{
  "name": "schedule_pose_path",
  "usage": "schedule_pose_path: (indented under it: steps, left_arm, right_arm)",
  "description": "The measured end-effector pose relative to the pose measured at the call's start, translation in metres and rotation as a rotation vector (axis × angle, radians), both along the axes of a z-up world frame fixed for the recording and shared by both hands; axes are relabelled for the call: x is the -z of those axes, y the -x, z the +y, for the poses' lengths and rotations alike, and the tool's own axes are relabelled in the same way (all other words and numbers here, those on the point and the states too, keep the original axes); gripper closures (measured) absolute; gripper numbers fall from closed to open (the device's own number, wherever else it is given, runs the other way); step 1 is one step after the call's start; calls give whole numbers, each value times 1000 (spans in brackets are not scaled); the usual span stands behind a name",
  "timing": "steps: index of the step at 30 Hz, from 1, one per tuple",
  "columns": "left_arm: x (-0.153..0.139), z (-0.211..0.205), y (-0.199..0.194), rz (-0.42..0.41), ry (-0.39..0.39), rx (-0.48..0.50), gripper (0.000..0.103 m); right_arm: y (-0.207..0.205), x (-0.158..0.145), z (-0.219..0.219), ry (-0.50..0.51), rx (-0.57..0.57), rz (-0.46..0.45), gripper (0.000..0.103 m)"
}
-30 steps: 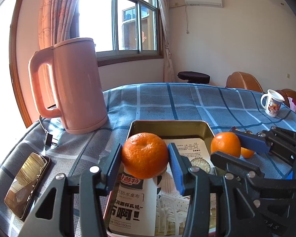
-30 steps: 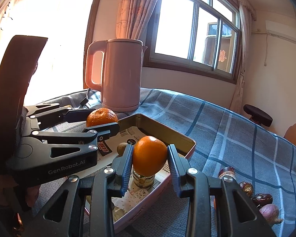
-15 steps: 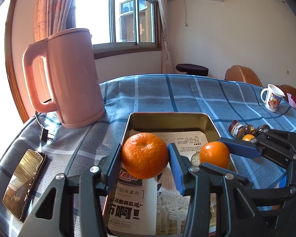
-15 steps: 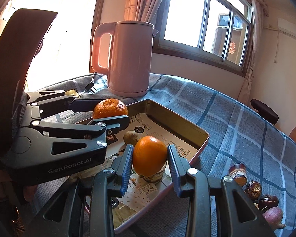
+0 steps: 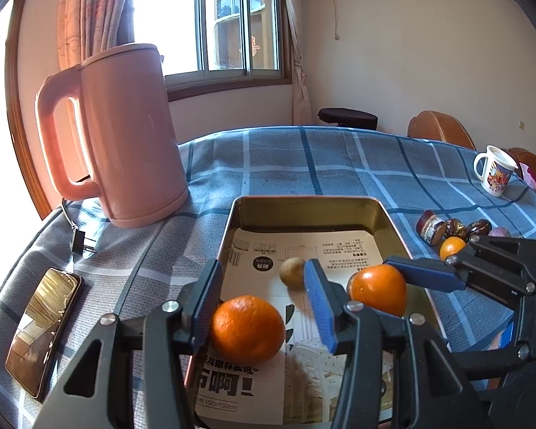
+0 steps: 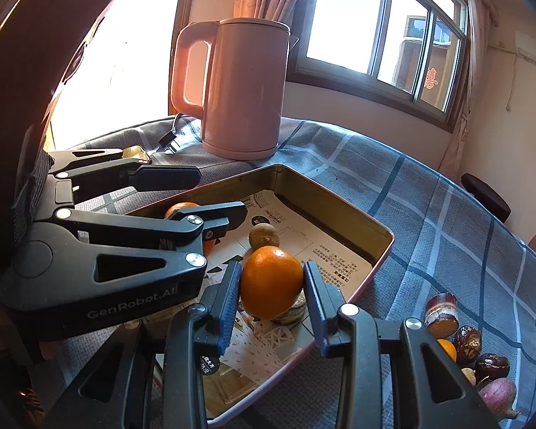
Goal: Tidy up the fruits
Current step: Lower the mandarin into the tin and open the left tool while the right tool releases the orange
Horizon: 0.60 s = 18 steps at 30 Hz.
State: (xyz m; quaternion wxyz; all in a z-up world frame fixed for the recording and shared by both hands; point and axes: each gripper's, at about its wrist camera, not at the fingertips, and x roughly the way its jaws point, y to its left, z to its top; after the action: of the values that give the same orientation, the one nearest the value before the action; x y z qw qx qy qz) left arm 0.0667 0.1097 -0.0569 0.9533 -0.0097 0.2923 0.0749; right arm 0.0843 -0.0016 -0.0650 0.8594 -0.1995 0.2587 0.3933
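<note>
A metal tray [image 5: 305,211] lined with printed paper lies on the blue checked cloth. My left gripper [image 5: 261,300] is open inside it, and a mandarin [image 5: 247,329] rests on the paper between its fingers. My right gripper [image 6: 271,289] is shut on an orange [image 6: 271,280], held low over the tray; the orange also shows in the left wrist view [image 5: 378,289]. A small brownish fruit [image 5: 292,272] lies in the tray. A few dark fruits [image 5: 453,228] and a small orange [image 5: 452,246] lie on the cloth right of the tray.
A pink kettle [image 5: 121,136] stands left of the tray's far end, its cord trailing beside it. A phone [image 5: 41,329] lies at the table's left edge. A printed mug [image 5: 495,175] stands at the far right. A purple fruit [image 6: 496,395] lies by the dark ones.
My left gripper has opened and let the mandarin go onto the tray paper. Both grippers have come down lower into the tray. The right one still holds its orange.
</note>
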Motion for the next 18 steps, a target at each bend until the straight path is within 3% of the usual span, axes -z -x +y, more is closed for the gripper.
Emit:
schedule_pose_path:
  steps: [2,5,6,12,18]
  left_arm:
    - [-1,-1,2,-11,-6,-1,46]
    - [-4,-1,8,-43,-27,-21,27]
    - [-5,-2,10,-58,-31,-22,25]
    - [-10,2,18,-102,-33,-61,22]
    - [-14,-6,22,-144,-12,-51,15]
  right_arm:
    - [0,1,1,8,2,-3,65]
    - [1,2,3,22,2,-6,47]
    - [2,1,3,19,3,-14,43]
    - [4,-5,-5,-21,30,-41,42]
    - [6,-17,-38,-101,138,-122,43]
